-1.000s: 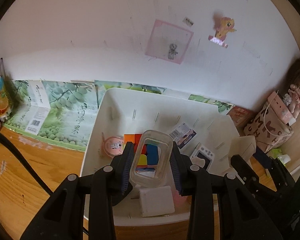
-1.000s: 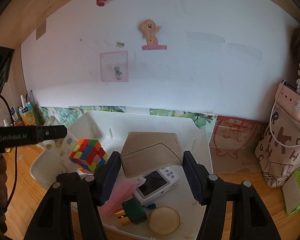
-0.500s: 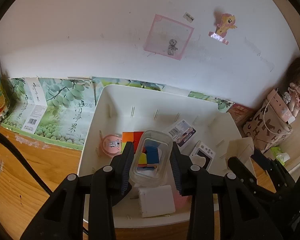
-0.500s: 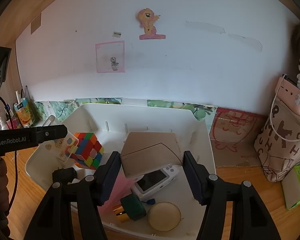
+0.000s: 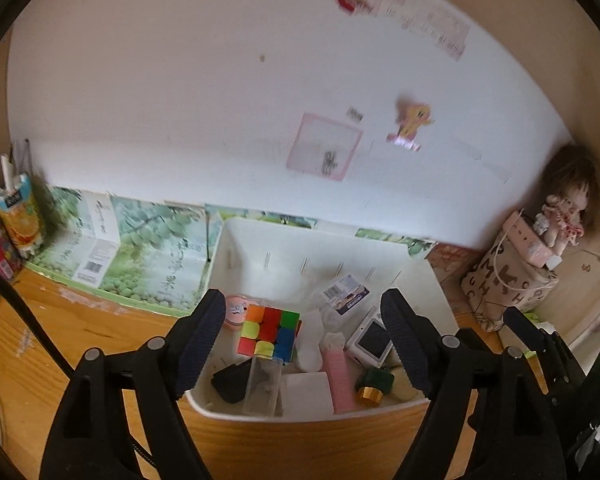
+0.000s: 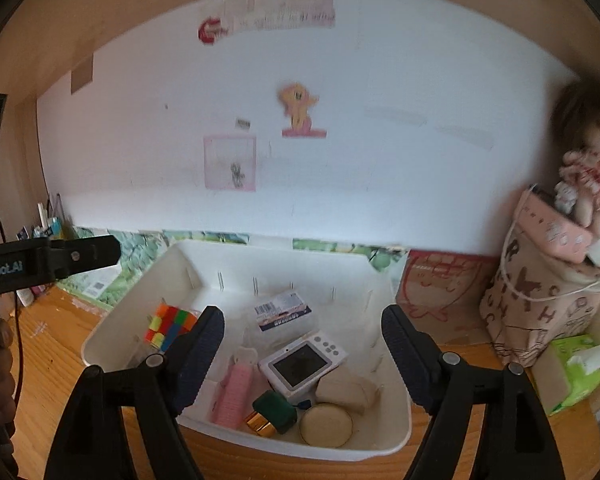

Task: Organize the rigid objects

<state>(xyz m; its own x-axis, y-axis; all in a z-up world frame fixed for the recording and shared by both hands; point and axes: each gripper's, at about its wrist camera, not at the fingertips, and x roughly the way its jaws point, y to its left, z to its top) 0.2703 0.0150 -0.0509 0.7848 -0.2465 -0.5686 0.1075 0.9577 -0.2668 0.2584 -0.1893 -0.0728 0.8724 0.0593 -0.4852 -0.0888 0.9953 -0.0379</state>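
Grippers left (image 5: 303, 340) and right (image 6: 302, 344) gape empty above white bin (image 6: 396, 432)

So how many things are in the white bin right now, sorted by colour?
In the white bin:
Multicoloured: 1, the puzzle cube
Pink: 2, round case, long pink piece
Clear: 2, small box, labelled box
White: 2, handheld screen device, flat block
Green: 1, gold-capped bottle
Beige: 2, pouch, round disc
Black: 1, dark piece
Total: 11 that I can make out.
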